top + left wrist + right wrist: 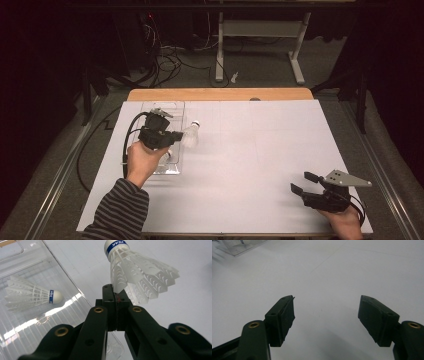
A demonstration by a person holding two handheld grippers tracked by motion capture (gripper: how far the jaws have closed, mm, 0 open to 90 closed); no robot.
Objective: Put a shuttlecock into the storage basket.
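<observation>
Jaws of the left gripper [175,136] are clamped on the skirt edge of a shuttlecock [191,135], held just beside the right edge of the clear tray [174,106], which serves as landmark; the right gripper [301,183], well apart from the tray toward the table's near right corner, stands with its jaws spread and nothing between them. Left gripper view: the pads meet on the rim of the held shuttlecock [140,275], its white cork tip pointing up and away; a second shuttlecock [32,295] lies on its side inside the tray [72,287]. Right gripper view: wide-open jaws over the bare white table [337,270], a tray corner [242,247] far off. Judged light, springy and easily crushed, the skirt tolerates only a gentle pinch; the firm cork offers the surer hold.
</observation>
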